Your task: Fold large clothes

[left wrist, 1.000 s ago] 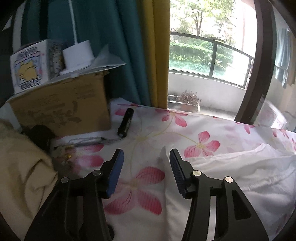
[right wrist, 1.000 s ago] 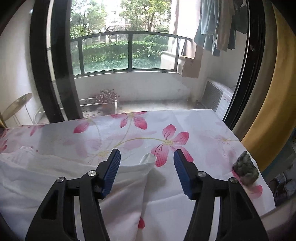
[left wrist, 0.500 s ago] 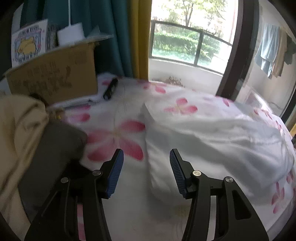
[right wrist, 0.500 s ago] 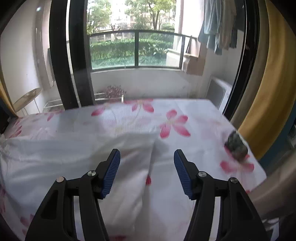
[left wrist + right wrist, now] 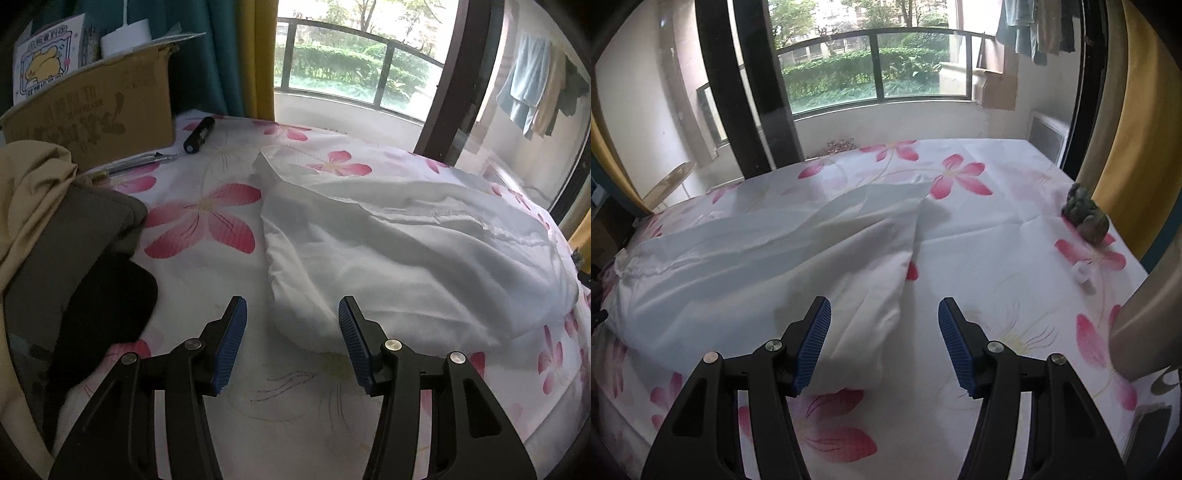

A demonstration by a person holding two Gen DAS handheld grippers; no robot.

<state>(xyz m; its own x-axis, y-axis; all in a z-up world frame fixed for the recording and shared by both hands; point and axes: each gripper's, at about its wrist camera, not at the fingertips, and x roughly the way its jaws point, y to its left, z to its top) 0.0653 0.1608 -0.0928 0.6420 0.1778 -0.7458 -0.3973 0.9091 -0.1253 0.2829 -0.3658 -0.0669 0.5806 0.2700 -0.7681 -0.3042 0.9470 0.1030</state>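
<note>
The left gripper, a black plastic two-finger tool with ribbed blue pads, points forward and slightly down, its jaws spread wide with nothing between them. Both fingers rise from the near edge of the left wrist view and lean inward toward their tips, each fastened with silver screws. The right gripper, of the same black plastic build with ribbed blue pads, holds a matching pose: jaws wide apart, gripping nothing, fingers angled forward and slightly down from the near edge of its view.
</note>
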